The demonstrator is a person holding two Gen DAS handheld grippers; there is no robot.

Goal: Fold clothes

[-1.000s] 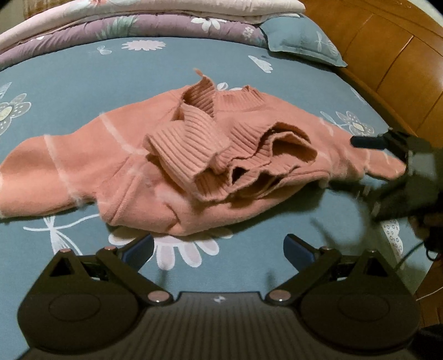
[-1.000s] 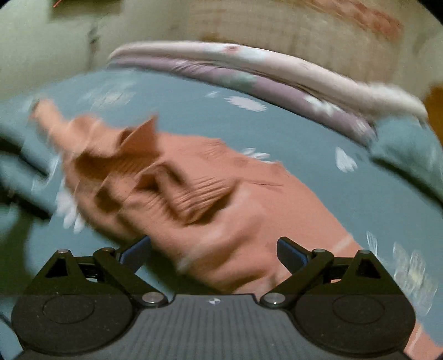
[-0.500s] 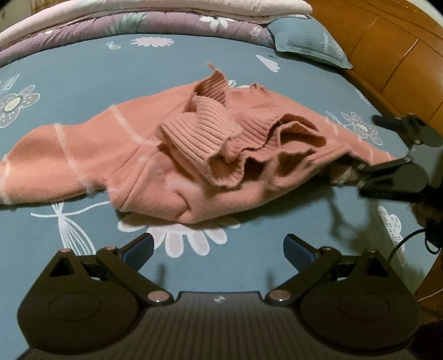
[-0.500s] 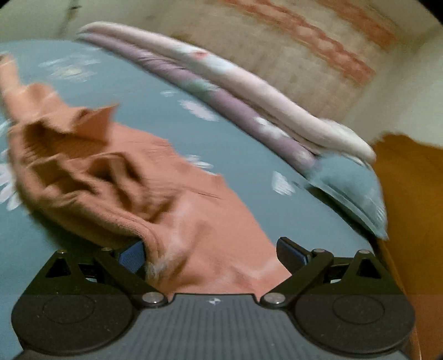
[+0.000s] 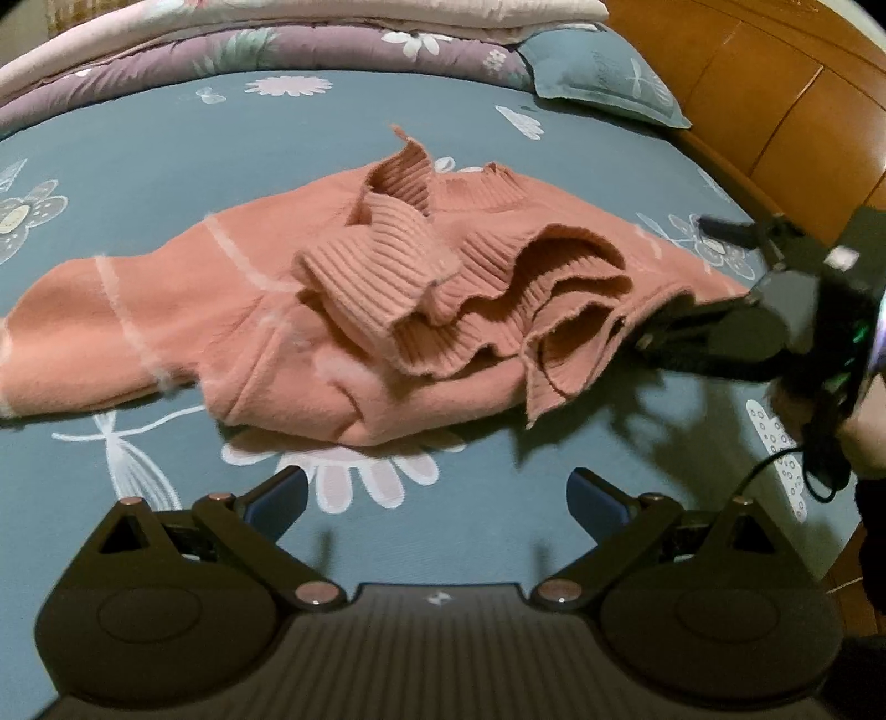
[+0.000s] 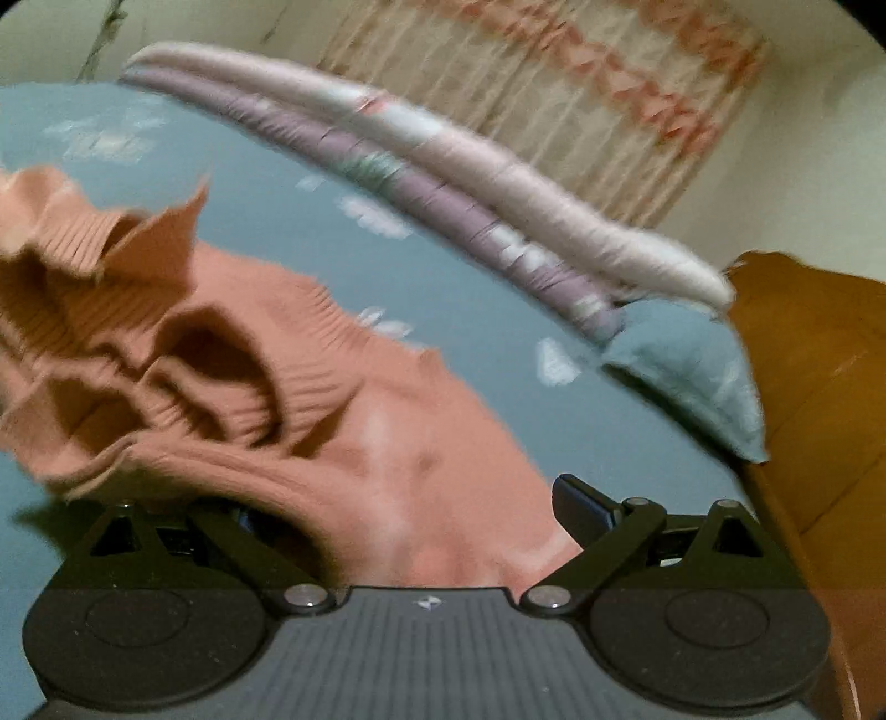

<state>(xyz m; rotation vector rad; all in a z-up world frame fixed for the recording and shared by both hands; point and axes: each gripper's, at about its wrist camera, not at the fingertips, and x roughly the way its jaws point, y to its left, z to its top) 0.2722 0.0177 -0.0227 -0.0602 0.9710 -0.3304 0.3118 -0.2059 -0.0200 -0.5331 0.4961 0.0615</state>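
A salmon-pink knit sweater (image 5: 310,310) lies crumpled on the teal floral bedsheet (image 5: 166,138), with ribbed hem and collar bunched on top. My left gripper (image 5: 437,493) is open and empty, just short of the sweater's near edge. My right gripper (image 5: 692,288) shows at the sweater's right end, its jaws spread around the sleeve. In the right wrist view the sweater (image 6: 387,443) fills the gap of the open right gripper (image 6: 410,504); the left fingertip is hidden under the fabric.
Folded quilts (image 5: 277,39) and a teal pillow (image 5: 598,72) lie along the far side of the bed. A wooden headboard (image 5: 775,99) stands at the right. The person's hand and a cable (image 5: 819,443) are at the right edge.
The right gripper has pushed in onto the sweater's right sleeve, and the cloth now lies between its fingers. The left gripper has stayed open and moved slightly.
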